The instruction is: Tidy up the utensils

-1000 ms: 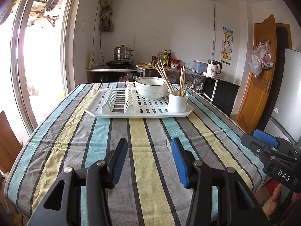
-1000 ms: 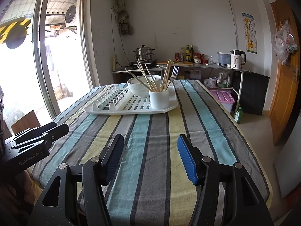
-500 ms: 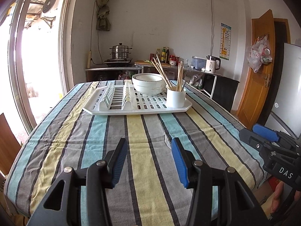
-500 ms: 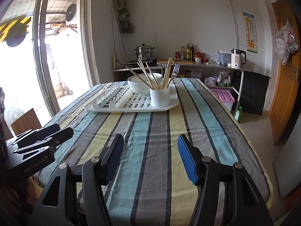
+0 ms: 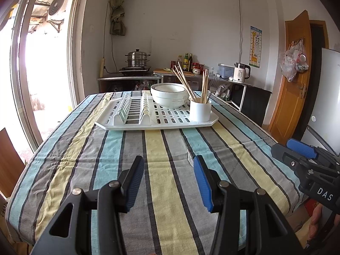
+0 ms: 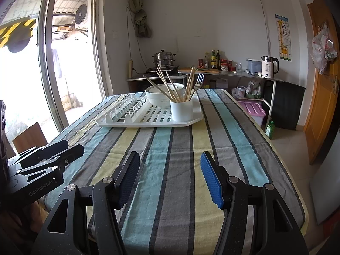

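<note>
Little changed since a second back: rack and cup sit a touch lower and nearer centre in both views, nothing on the table shifted.

Left wrist view. Left gripper [image 5: 169, 180] spread, nothing between the pads, poised over bare striped tablecloth [image 5: 157, 148]. Dish rack [image 5: 127, 125] well ahead, past the fingertips. White cup [image 5: 200, 111] on the rack's near right corner, ahead and slightly right of the pads. Chopsticks [image 5: 184, 81] fanned out of it, one bundle leaning left, one near upright; fork [image 5: 213, 87] behind them, tines up. Bowl [image 5: 169, 95] just behind and left of the cup. Right gripper [image 5: 301, 157] off to the right, level with this one.

Right wrist view. Right gripper [image 6: 170, 176] also spread and empty. Cup [image 6: 181, 110] well ahead, roughly in line with the gap between the pads. Chopsticks [image 6: 170, 87] cross over the bowl's [image 6: 163, 92] rim; fork [image 6: 198, 81] at the right of the bundle.

Handling, by judgement: chopsticks light, stiff, thin, smooth, likely to roll or twist out of a pinch. Best taken high on the free shaft, clear of the neighbours, pads square across. Cup probably light enough to tip if a stick drags its wall. Bowl looks ceramic, breakable.
</note>
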Demonstrator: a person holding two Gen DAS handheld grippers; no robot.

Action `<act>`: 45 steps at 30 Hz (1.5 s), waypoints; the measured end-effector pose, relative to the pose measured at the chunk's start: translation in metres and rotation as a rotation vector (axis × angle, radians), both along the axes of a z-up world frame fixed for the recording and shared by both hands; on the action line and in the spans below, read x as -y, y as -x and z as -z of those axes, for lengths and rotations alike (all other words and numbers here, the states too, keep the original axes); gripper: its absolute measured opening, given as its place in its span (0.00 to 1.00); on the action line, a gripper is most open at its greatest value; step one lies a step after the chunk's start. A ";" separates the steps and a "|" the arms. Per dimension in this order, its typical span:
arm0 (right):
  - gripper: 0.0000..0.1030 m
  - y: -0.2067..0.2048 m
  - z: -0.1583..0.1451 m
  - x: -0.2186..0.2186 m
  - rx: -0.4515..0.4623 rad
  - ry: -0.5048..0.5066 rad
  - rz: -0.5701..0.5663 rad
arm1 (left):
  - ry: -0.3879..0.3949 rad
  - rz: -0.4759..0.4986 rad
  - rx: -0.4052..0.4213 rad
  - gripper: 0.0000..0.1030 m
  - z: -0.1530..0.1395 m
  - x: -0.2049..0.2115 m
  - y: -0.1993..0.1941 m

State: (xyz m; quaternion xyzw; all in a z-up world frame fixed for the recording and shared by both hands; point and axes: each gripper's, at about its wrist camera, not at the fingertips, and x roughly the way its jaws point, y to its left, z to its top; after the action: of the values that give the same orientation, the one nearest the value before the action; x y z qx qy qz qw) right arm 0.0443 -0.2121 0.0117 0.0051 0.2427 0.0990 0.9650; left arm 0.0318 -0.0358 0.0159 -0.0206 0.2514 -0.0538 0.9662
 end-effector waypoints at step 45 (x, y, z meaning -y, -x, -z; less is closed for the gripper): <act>0.58 -0.001 0.000 0.000 -0.005 -0.003 -0.003 | -0.027 -0.020 0.013 0.49 0.000 0.006 0.002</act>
State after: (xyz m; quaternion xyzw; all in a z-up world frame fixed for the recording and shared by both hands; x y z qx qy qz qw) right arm 0.0454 -0.2124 0.0115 0.0064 0.2450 0.1008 0.9642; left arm 0.0299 -0.0422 0.0161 -0.0096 0.2456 -0.0409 0.9685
